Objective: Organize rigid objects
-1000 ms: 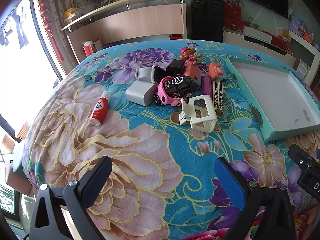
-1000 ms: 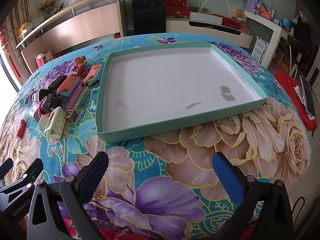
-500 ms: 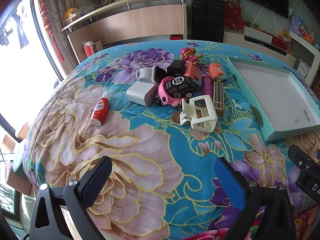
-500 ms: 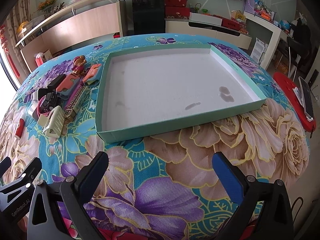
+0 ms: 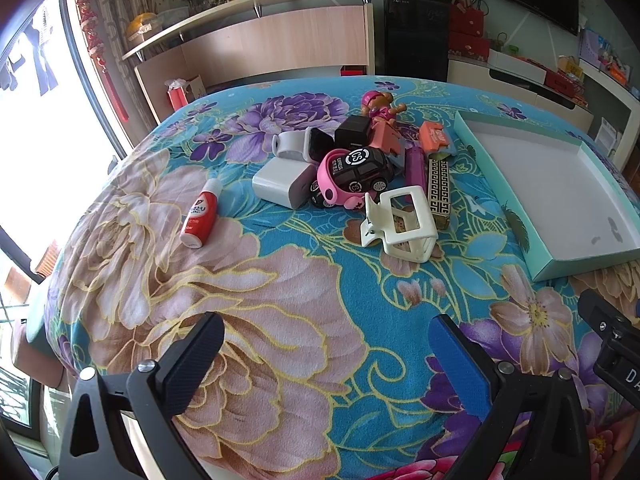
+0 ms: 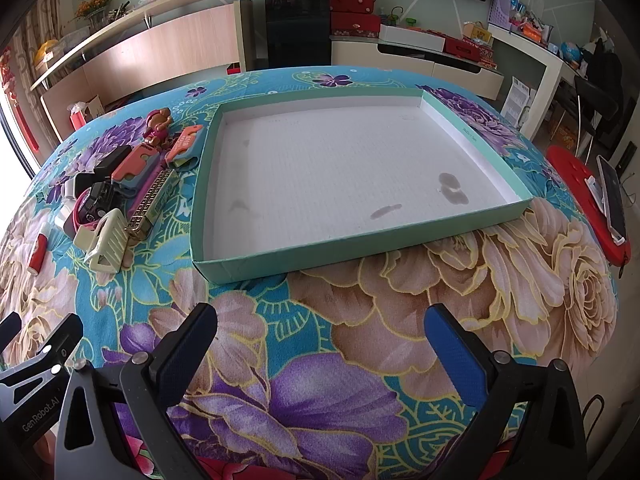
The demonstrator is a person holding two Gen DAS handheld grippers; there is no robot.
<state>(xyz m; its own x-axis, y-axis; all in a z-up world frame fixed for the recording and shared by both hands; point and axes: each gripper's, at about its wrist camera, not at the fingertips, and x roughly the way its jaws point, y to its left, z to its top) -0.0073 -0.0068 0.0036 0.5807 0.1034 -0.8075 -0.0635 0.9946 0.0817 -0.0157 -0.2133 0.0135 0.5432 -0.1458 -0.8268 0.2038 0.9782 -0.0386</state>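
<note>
1. Left gripper (image 5: 326, 344): jaws spread wide, nothing between them, hovering over the floral tablecloth (image 5: 248, 300) on the near side of the pile.
2. Right gripper (image 6: 320, 340): jaws wide apart too, holding nothing, near edge of the green tray (image 6: 360, 246) just ahead.
3. Tray: white floor with a few dark stains, no objects in it.
4. Pile sits left of the tray: white hair claw (image 5: 400, 220) nearest, gold-patterned harmonica (image 5: 439, 188) between claw and tray, pink-and-black toy car (image 5: 352, 176), white charger block (image 5: 282, 186), pink figurine (image 5: 376, 106) at the far end.
5. Red-and-white glue bottle (image 5: 200, 214) lies alone, well left of the pile.
</note>
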